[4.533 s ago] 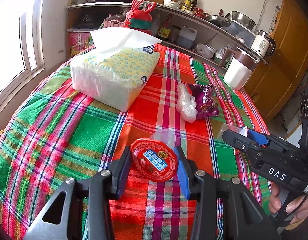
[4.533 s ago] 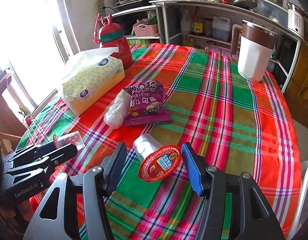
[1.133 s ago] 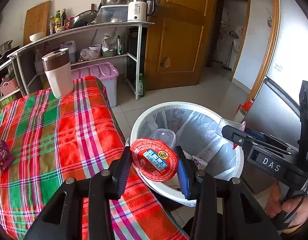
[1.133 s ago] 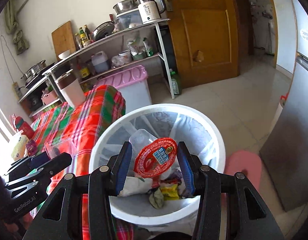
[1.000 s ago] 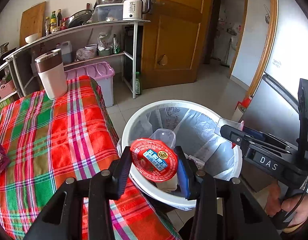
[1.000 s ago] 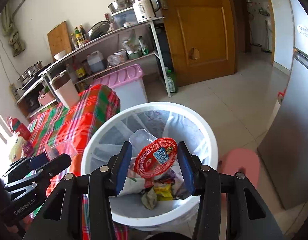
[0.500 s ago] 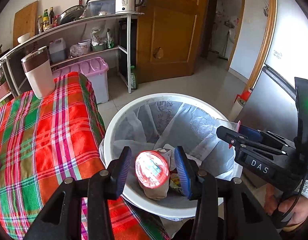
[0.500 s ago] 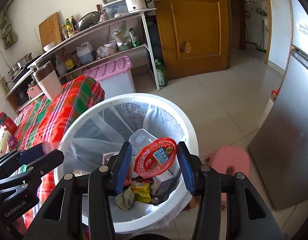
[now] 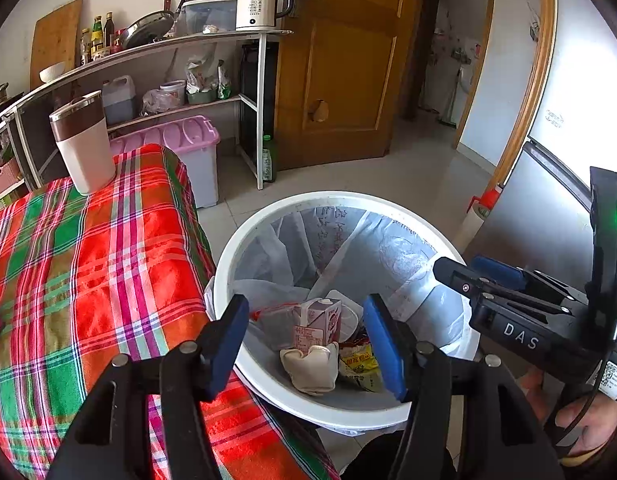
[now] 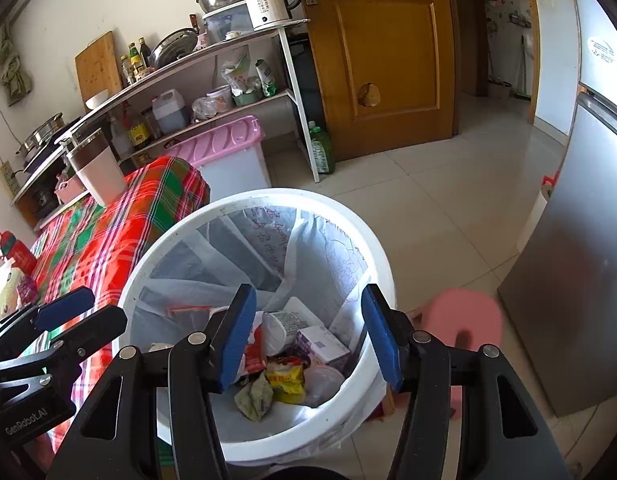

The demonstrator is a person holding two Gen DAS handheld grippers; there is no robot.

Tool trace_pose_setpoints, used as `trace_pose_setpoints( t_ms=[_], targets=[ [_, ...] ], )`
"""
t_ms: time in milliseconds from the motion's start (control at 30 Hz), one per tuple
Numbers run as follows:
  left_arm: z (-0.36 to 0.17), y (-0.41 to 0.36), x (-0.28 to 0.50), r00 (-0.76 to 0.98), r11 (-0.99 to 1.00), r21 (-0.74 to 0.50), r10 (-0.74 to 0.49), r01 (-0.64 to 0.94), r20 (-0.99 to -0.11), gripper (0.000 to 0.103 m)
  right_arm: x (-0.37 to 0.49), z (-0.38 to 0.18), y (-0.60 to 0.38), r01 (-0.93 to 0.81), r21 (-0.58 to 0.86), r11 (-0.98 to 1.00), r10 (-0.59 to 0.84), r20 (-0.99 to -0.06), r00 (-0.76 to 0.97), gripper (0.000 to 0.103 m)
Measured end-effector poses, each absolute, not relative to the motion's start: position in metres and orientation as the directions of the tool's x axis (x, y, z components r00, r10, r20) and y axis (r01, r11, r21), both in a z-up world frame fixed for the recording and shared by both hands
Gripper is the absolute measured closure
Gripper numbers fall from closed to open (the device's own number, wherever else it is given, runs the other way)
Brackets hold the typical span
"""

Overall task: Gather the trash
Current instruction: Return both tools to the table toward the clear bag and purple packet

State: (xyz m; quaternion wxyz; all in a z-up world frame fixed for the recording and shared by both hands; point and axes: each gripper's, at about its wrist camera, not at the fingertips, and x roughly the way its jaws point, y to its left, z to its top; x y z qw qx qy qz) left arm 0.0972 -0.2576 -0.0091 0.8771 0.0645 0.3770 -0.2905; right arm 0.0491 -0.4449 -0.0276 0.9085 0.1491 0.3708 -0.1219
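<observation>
Both hand-held grippers, left (image 9: 306, 338) and right (image 10: 306, 330), hover empty over the white trash bin (image 10: 380, 276), jaws just spread apart. The dropped cups lie somewhere among its litter. Next: return to the worktop (image 9: 92, 256) for remaining wrappers.

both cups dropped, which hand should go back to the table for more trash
Left, probably. The left gripper hangs over the bin's rim right beside the plaid tablecloth; the right gripper sits over the bin's far side. Both are open, empty, jaws just opened.
</observation>
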Motion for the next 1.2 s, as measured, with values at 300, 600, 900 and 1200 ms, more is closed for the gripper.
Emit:
trace_pose_setpoints(
  t_ms=[300,600,900,1200],
  targets=[
    [0.000,-0.241,0.090,0.569,0.832,-0.111,-0.462,0.544,-0.680,0.040,0.043,-0.020,-0.433,0.321,0.188,0.928,-0.105,-0.696,0.710,0.047],
    [0.006,-0.221,0.081,0.595,0.849,-0.107,-0.447,0.518,-0.668,0.040,0.039,-0.013,-0.414,0.307,0.177,0.935,-0.106,-0.687,0.719,0.047],
    [0.012,-0.188,0.077,0.628,0.874,-0.111,-0.424,0.474,-0.653,0.039,0.041,-0.001,-0.385,0.259,0.161,0.952,-0.088,-0.668,0.739,0.047],
    [0.012,-0.141,0.081,0.664,0.911,-0.126,-0.375,0.392,-0.646,0.039,0.056,0.001,-0.348,0.196,0.164,0.967,-0.038,-0.666,0.745,0.047]
  ],
)
